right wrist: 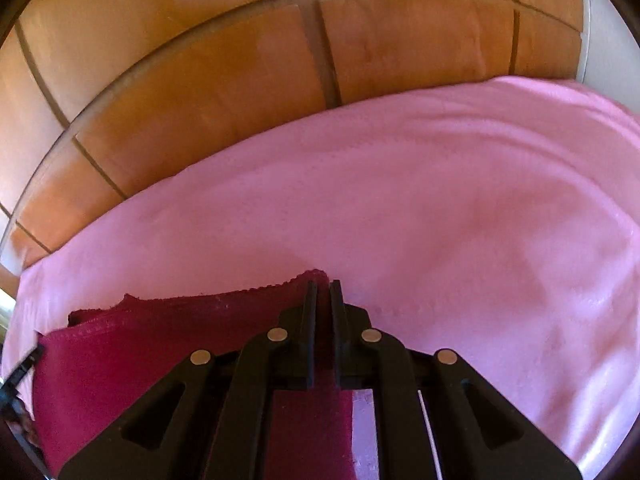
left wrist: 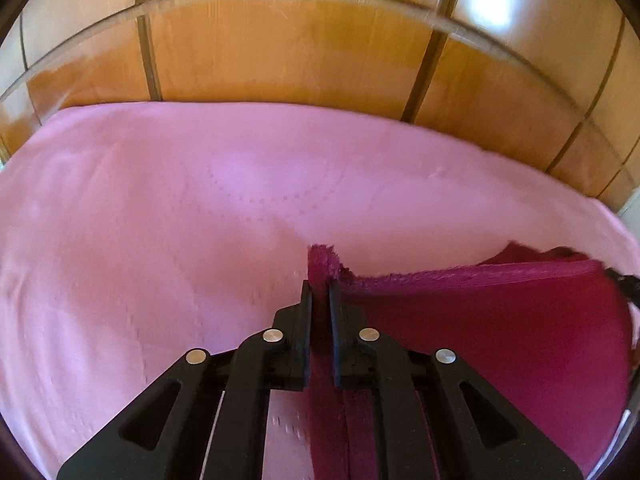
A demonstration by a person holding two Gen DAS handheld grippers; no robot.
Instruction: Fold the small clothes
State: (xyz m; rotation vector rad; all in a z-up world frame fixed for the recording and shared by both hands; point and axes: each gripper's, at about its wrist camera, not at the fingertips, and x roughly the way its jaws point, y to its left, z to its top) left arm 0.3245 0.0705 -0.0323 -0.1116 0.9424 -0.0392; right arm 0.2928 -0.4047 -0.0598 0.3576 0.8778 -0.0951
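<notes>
A small dark magenta garment (left wrist: 500, 328) is held stretched between my two grippers above a pink sheet. My left gripper (left wrist: 320, 286) is shut on the garment's left corner, and a tuft of fabric sticks up past the fingertips. In the right wrist view the same garment (right wrist: 140, 344) spreads to the left, with its scalloped top edge running to my right gripper (right wrist: 323, 284), which is shut on its right corner. The other gripper shows as a dark shape at the far edge of each view.
A pink sheet (left wrist: 180, 220) covers the surface below and shows in the right wrist view (right wrist: 460, 220) too. Beyond its far edge stands a wooden panelled wardrobe (left wrist: 300, 48), also in the right wrist view (right wrist: 220, 80).
</notes>
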